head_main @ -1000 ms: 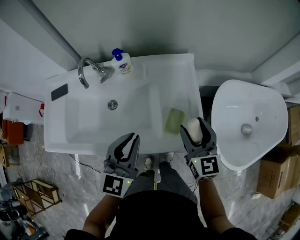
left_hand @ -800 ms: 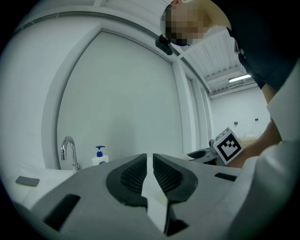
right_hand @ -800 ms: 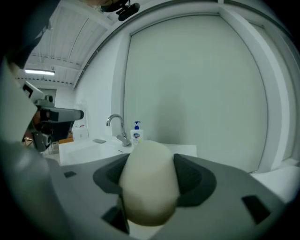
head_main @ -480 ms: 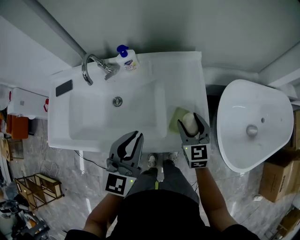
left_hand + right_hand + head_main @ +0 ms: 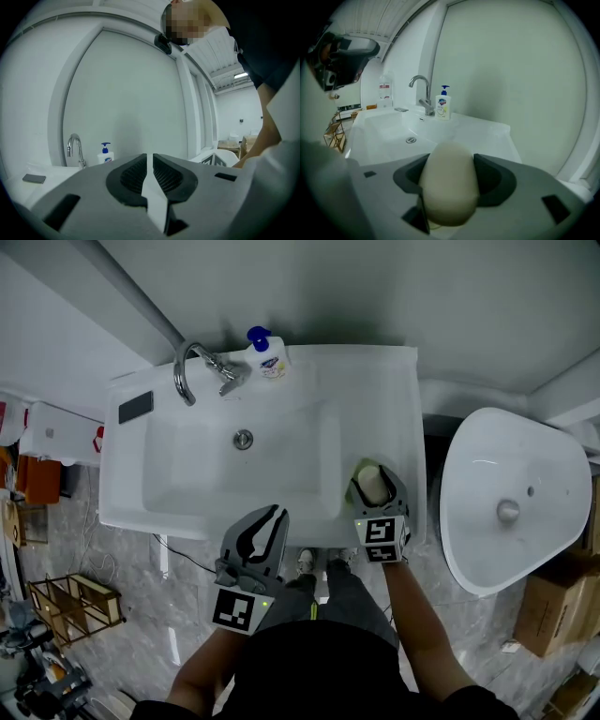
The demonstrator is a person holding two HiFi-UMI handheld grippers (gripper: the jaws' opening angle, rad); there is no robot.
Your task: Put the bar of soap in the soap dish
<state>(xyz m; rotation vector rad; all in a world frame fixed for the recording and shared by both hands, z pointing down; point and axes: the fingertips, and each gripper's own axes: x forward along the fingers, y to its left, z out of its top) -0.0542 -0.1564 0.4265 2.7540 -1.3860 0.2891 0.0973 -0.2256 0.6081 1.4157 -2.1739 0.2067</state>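
Observation:
My right gripper (image 5: 376,476) is shut on a cream oval bar of soap (image 5: 373,486) at the right rim of the white sink (image 5: 375,390). It hangs right over the green soap dish (image 5: 359,468), most of which is hidden under soap and jaws. In the right gripper view the soap (image 5: 449,187) fills the gap between the jaws of that gripper (image 5: 449,164). Whether the soap touches the dish I cannot tell. My left gripper (image 5: 255,538) is shut and holds nothing, just in front of the sink's front edge; the left gripper view shows this gripper (image 5: 149,161) with its jaws together.
A chrome faucet (image 5: 192,371) and a pump bottle (image 5: 269,357) stand at the sink's back rim. The drain (image 5: 243,438) lies mid-basin, and a dark flat object (image 5: 136,407) rests on the left rim. A white toilet (image 5: 511,493) stands right of the sink.
My right gripper has carried the soap forward and to the left, from beside the green dish to directly over it. The left gripper has barely moved.

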